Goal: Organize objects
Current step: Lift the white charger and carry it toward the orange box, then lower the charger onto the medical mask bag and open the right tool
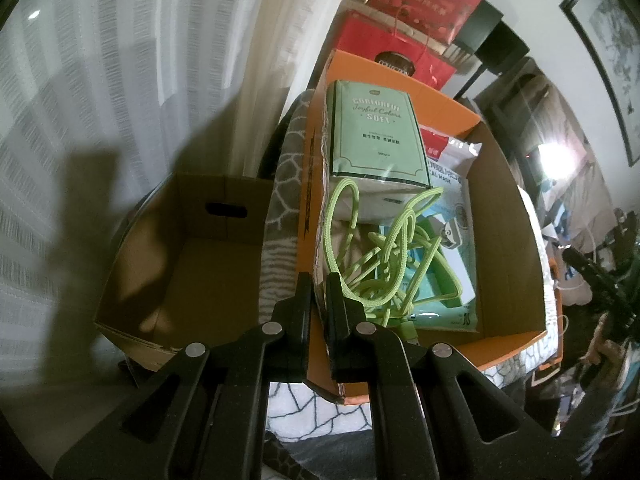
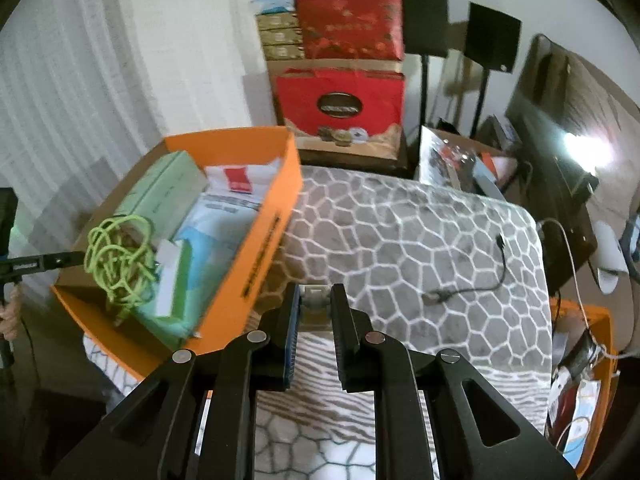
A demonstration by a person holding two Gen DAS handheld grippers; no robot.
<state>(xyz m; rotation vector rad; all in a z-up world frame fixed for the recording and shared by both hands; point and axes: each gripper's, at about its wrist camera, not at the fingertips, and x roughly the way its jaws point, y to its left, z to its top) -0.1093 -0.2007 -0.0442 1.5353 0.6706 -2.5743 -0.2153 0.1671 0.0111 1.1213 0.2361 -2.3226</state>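
The left gripper (image 1: pixel 319 284) has its fingers pinched on the near-left wall of the orange cardboard box (image 1: pixel 310 184), the wall's edge clamped between the pads. Only the left wrist view shows the plain brown cardboard box (image 1: pixel 192 256) just left of the orange one, open-topped with a hand slot in its far wall and nothing seen inside. The orange box holds a mint-green tissue pack (image 1: pixel 376 136) printed "Joyful Colors SOFT", a tangled lime-green cord (image 1: pixel 384 256) lying near it, and a white pouch (image 1: pixel 452 184) reading "AL MASK"

Only the right wrist view shows the right gripper (image 2: pixel 315 304), its fingers nearly together and pinching a small pale blocky object (image 2: pixel 314 302), too blurred to name. It hangs over a grey cushion with a white cracked pattern (image 2: pixel 420 232), where a short black cable (image 2: pixel 476 280) lies well right of the orange box. The cushion's middle is otherwise open. Far behind stand stacked red gift boxes (image 2: pixel 344 96); their oval label is unreadable. A second orange container (image 2: pixel 600 360) sits at the near right edge
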